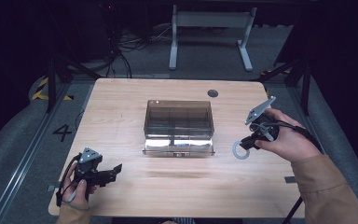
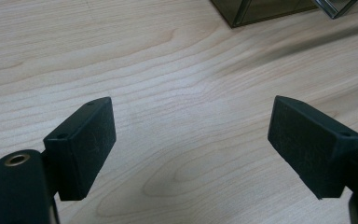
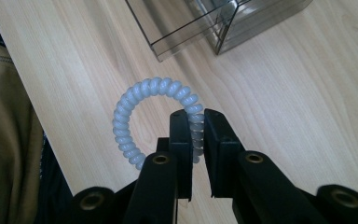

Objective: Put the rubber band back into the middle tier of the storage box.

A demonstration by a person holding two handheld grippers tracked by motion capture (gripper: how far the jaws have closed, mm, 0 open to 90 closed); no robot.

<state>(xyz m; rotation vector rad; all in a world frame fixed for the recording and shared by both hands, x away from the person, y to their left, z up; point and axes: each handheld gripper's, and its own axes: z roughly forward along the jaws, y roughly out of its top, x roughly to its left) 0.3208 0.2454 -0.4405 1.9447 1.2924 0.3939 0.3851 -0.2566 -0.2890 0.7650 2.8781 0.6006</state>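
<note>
The high view looks forward and down from above the person's side, taking in the whole light wooden bench, the smoky transparent plastic compartment box at its middle, and dark floor beyond. The left gripper view rides low over the bench, close to the wood, facing along its own black jaws toward a corner of the same box at its top edge. The right gripper view looks steeply down from near the bench, also catching the box at its top. All three views share the box and the wood around it.
</note>
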